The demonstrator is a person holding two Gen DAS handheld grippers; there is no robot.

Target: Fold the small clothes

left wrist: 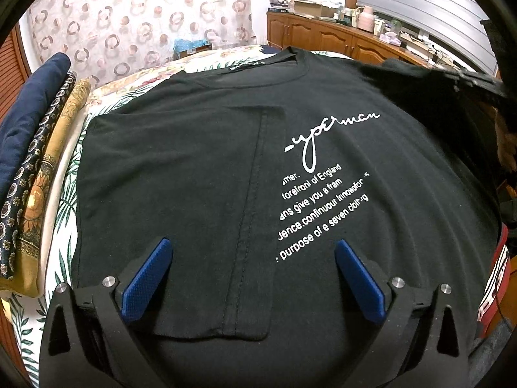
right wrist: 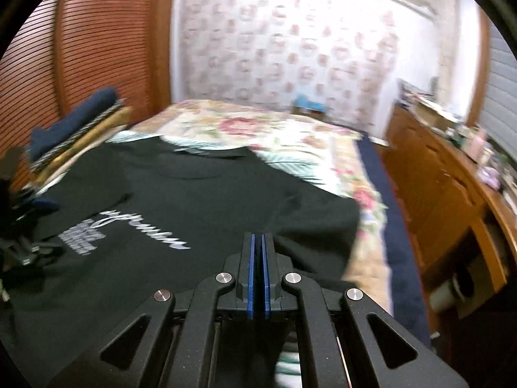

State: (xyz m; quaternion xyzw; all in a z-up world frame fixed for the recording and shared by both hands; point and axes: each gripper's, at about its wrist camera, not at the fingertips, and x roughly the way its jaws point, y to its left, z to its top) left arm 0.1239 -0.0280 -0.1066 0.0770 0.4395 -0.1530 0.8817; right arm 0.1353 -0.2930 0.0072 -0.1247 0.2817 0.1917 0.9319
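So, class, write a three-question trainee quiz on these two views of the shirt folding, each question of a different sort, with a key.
1. True or false: the left tool stands open over the black shirt.
2. Which side of the shirt is already folded in over the print? A) the one with the sleeve B) neither
3. Fill in: the right tool is ____.

Key: 1 true; 2 A; 3 shut. In the blurred right wrist view, whether cloth sits between its pads cannot be told.

T-shirt point(left wrist: 200, 168) on bed point(right wrist: 245, 126), folded stack point(left wrist: 35, 174) left
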